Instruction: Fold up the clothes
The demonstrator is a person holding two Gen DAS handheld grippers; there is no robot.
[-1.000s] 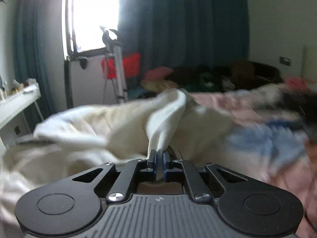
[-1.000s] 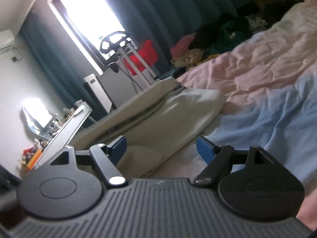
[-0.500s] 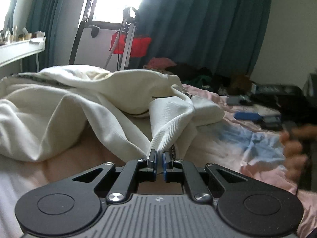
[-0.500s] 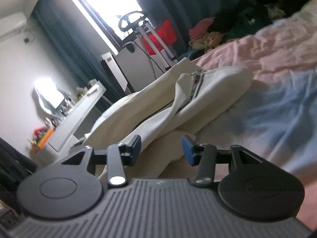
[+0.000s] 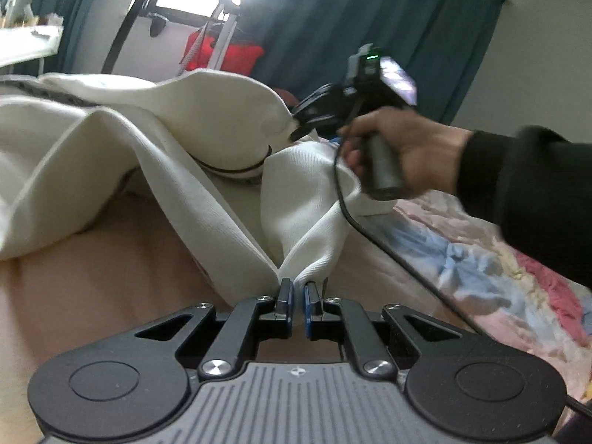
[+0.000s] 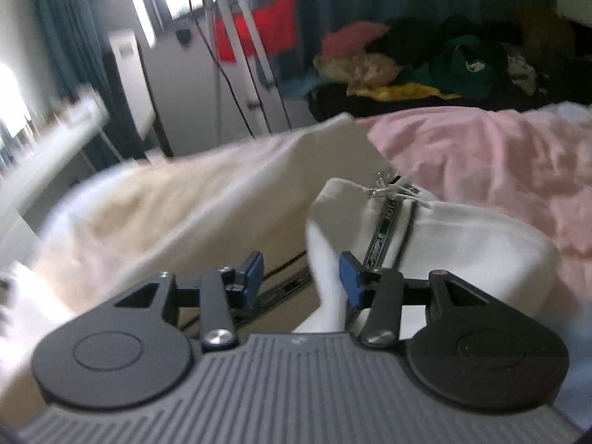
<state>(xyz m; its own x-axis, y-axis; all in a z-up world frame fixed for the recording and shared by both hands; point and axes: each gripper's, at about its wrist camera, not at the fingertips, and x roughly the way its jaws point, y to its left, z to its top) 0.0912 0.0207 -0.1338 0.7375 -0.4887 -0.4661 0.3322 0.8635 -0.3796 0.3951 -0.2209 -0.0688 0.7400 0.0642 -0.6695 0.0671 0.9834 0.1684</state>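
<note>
Left wrist view: left gripper (image 5: 297,298) fingers pinch the white garment (image 5: 207,155); right gripper (image 6: 301,277) fingers stand half-open around a fold.

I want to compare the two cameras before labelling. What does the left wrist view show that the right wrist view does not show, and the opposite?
Only the left wrist view shows the left gripper shut on a pinch of the white garment, and the person's hand holding the right gripper's handle. Only the right wrist view shows the right gripper with jaws open around a white fold, the garment's zipper, and the clothes pile. Both show the white garment, the pink bedding and the teal curtains.
</note>
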